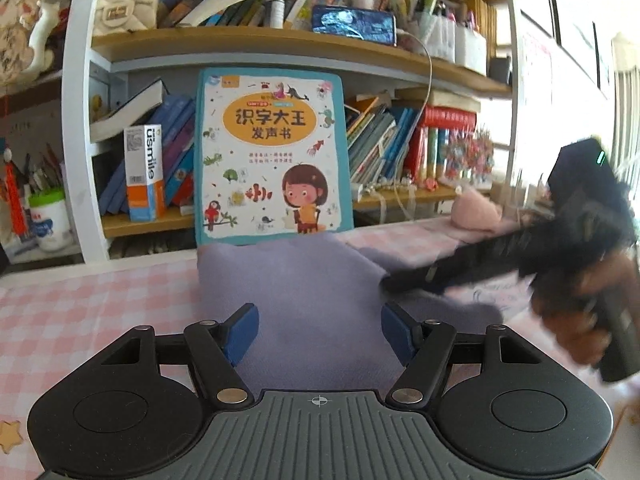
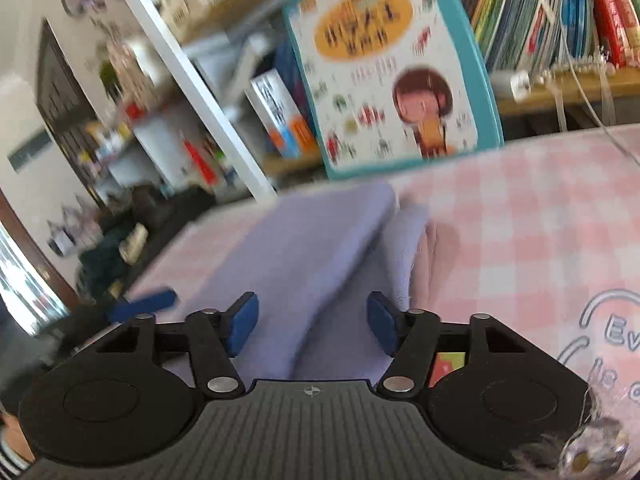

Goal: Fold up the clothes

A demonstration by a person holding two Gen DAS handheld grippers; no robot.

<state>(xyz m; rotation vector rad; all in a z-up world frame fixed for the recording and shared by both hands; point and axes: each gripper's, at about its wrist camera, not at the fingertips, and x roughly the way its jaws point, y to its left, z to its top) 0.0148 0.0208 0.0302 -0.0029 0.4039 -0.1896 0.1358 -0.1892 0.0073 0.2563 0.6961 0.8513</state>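
A crowded bookshelf (image 1: 280,48) fills the background, with a large teal-edged children's book (image 1: 272,156) propped upright against it at the far edge of a bench covered in a pink-and-white checked cloth (image 1: 80,312). On that cloth lies the lavender garment (image 1: 304,280), its far end just in front of the book. It is already doubled over: the right wrist view shows a broad upper layer lying over a lower one, with a rounded fold line (image 2: 408,248) running along its right side and a long crease down the middle. Its left edge looks straight and fairly tidy in the left wrist view.

The left gripper (image 1: 320,332) hovers over the near end of the garment with its jaws standing apart and nothing between them. The right gripper (image 2: 312,320) is likewise spread wide above the cloth and holds nothing; from the left view it appears as a dark blur reaching in from the right, held by a hand (image 1: 580,320).

As a judgement, at least one fold is in place. Whether more folds are wanted, or this is the finished bundle being let go, the pictures do not settle. A small pink item (image 1: 476,216) sits farther right on the bench; what it is cannot be told.
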